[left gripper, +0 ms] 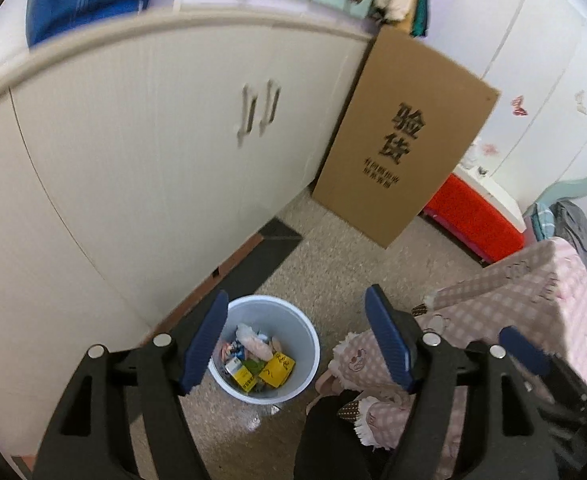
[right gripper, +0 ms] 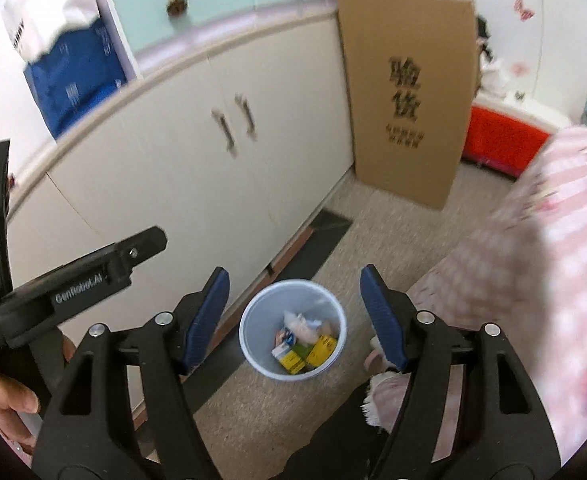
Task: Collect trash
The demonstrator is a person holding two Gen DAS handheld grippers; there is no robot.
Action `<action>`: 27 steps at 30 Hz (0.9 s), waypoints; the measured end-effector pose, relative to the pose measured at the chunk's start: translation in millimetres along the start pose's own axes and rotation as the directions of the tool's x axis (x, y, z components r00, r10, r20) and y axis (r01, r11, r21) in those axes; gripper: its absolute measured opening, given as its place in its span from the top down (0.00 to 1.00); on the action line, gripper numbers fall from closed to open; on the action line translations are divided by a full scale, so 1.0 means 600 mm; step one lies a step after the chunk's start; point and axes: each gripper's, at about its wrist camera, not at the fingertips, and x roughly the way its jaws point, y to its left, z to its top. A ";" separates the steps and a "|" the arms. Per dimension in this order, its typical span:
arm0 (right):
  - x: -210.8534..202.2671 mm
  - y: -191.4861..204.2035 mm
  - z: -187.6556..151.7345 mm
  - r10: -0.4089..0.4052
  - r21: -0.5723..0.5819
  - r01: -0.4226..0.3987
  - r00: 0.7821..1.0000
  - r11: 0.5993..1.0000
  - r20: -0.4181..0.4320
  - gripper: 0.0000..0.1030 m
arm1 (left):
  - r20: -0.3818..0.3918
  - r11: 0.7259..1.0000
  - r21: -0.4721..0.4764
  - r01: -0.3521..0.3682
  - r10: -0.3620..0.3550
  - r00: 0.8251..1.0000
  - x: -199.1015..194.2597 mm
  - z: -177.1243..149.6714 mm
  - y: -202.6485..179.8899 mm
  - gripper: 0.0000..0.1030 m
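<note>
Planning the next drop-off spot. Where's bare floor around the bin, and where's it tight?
Bare floor runs from the white bin up to the cardboard box, between the cabinet and the pink checked bedding. A smaller patch lies in front of the bin. Tight: bin against the cabinet base, bedding close on its other side.

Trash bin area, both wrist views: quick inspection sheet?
Surface: speckled floor, dark mat strip along the cabinet base.
Job's things: white bin upright on the floor, holding yellow boxes and wrappers.
Clutter: cardboard sheet leaning at the cabinet's end; red crate behind it.
Grippers: left tool open, empty; right tool open, empty.
Cables: nothing seen.
Surroundings: white cabinet; pink checked bedding on the right.
</note>
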 end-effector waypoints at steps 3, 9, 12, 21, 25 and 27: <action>-0.062 -0.007 0.006 -0.018 0.005 0.018 0.998 1.000 0.066 0.30 | 0.067 0.998 0.052 -0.016 0.012 0.998 -0.061 -0.002 -0.028 0.29; -0.209 -0.028 0.001 -0.064 0.028 0.059 0.972 0.998 0.227 0.26 | 0.195 0.988 0.154 -0.026 -0.005 0.981 -0.187 -0.022 -0.093 0.24; -0.269 -0.035 -0.008 -0.097 0.035 0.090 0.953 0.995 0.288 0.23 | 0.263 0.977 0.212 -0.028 -0.029 0.964 -0.258 -0.039 -0.132 0.22; -0.450 -0.055 -0.067 -0.185 0.094 0.160 0.865 0.983 0.466 0.18 | 0.429 0.943 0.333 -0.027 -0.126 0.894 -0.419 -0.103 -0.218 0.16; -0.517 -0.055 -0.101 -0.222 0.116 0.189 0.822 0.975 0.524 0.16 | 0.481 0.930 0.368 -0.012 -0.179 0.858 -0.477 -0.130 -0.239 0.14; -0.541 -0.053 -0.116 -0.233 0.122 0.199 0.806 0.972 0.544 0.14 | 0.498 0.924 0.383 -0.008 -0.199 0.844 -0.503 -0.144 -0.247 0.13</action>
